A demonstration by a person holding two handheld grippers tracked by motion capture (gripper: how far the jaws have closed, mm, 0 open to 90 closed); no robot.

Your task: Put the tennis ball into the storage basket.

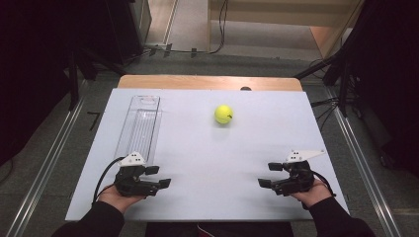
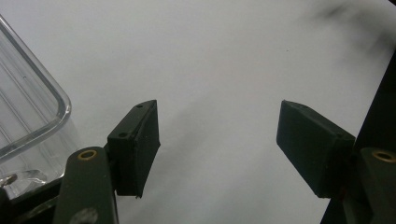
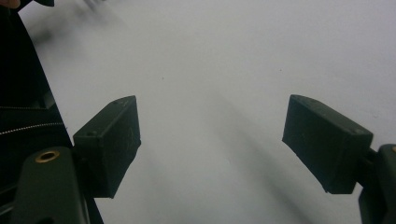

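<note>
— Hands first: what do we see of them?

— We see both forearms come in over the table's [image 1: 212,158] near edge. The left hand [image 1: 118,197] rests by the near left corner and the right hand [image 1: 314,192] by the near right corner. Each gripper lies low over the white top and points inward toward the other.

— And the tools themselves?

— We find the left gripper [image 1: 159,176] released, its jaws apart with bare table between them. The right gripper [image 1: 269,175] is the same, spread wide and grasping nothing.

— Where is the clear tray [image 1: 140,123]?

— It sits along the table's left side, empty, with its near end just beside the left gripper. Its long axis runs from the near edge toward the far edge, leaning slightly right as it goes.

— And the ball [image 1: 223,114]?

— The yellow ball lies toward the far edge, about midway across and well apart from both grippers. Being round, it gives us no axis.

— What do the gripper views add?

— From the left gripper view we get the tray's rounded corner [image 2: 32,107] close beside the left gripper [image 2: 219,126]. From the right gripper view we get plain white table between the right gripper's [image 3: 212,135] pads.
</note>
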